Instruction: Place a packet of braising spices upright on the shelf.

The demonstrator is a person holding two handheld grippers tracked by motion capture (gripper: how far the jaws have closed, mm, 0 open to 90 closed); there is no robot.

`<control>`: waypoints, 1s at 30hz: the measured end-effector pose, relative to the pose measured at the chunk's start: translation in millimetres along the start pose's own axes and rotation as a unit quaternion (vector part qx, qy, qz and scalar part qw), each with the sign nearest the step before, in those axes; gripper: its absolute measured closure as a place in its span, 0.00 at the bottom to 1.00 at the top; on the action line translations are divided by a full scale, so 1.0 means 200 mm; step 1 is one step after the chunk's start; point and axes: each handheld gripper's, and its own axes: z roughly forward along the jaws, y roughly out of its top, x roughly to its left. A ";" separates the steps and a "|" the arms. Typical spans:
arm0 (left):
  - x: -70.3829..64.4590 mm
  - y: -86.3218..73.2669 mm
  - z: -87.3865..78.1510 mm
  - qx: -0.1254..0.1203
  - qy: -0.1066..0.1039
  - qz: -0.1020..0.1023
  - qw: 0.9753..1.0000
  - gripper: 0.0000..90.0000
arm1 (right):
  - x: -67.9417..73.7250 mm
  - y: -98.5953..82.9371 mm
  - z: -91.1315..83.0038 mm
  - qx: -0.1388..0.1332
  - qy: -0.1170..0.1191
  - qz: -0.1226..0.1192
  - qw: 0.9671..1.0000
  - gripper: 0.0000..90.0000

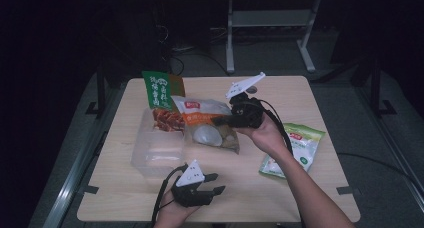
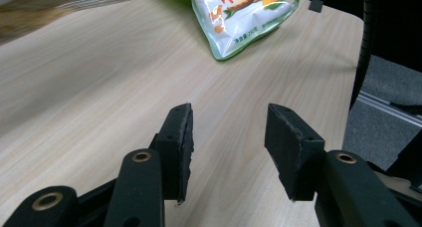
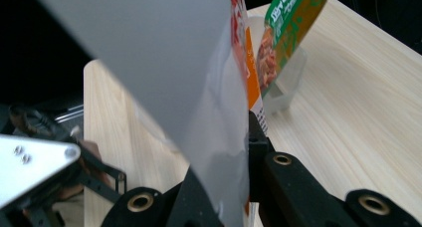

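held bag: clear snack bag with orange-and-white label (image 1: 210, 125), pinched at its right edge, lifted and tilted above the surface, left end hanging over the container's right rim; in the right gripper view its pale back side (image 3: 164, 62) rises from between the jaws
right tongs: (image 1: 231, 119) closed on the clear bag's edge, jaws pressed flat against the film on both sides; held up by the person's right hand (image 1: 265, 133), grey three-cornered plate on top
left tongs: (image 1: 216, 184) jaws parted about halfway, nothing between them, low over the near edge of the surface, pointing right; in the left gripper view (image 2: 229, 137) bare wood shows in the gap
left hand: (image 1: 172, 210) at bottom edge, cable trailing beside it
container: clear plastic tub (image 1: 150, 160), left of centre, just behind the left tongs
green pouch: green-and-orange pouch (image 1: 161, 95) standing upright, leaning at the far end of the tub, touching the clear bag's left corner; also in the right gripper view (image 3: 283, 28)
green-white bag: (image 1: 295, 150) lying flat on the right side of the surface, beside the right forearm, well apart from the tub; in the left gripper view (image 2: 239, 18) ahead of the open jaws
surface: light wood tabletop (image 1: 300, 95)
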 end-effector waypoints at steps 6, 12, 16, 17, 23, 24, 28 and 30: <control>0.01 0.00 -0.01 0.002 0.006 0.006 1.000 0.58 | 0.00 0.11 0.06 -0.008 0.003 -0.008 1.000 1.00; 0.01 0.00 0.00 0.002 0.006 0.010 1.000 0.55 | 0.00 0.16 0.10 -0.014 0.010 -0.007 1.000 1.00; 0.01 0.00 -0.01 0.002 0.006 0.008 1.000 0.54 | 0.00 0.20 0.15 -0.012 0.011 -0.013 1.000 1.00; 0.01 0.00 -0.01 0.002 0.007 0.007 1.000 0.54 | 0.01 0.20 0.16 -0.013 0.013 -0.012 1.000 1.00; 0.01 -0.01 0.01 0.003 0.007 0.006 1.000 0.52 | 0.02 0.27 0.25 -0.013 0.018 -0.016 1.000 1.00; 0.01 -0.01 0.01 0.003 0.007 0.006 1.000 0.52 | 0.02 0.27 0.25 -0.013 0.018 -0.016 1.000 1.00; 0.00 -0.01 0.01 0.002 0.005 0.012 1.000 0.51 | 0.03 0.31 0.30 -0.012 0.021 -0.031 0.999 1.00; 0.00 -0.01 0.01 0.000 0.006 0.010 1.000 0.51 | 0.04 0.33 0.34 -0.015 0.026 -0.022 0.999 1.00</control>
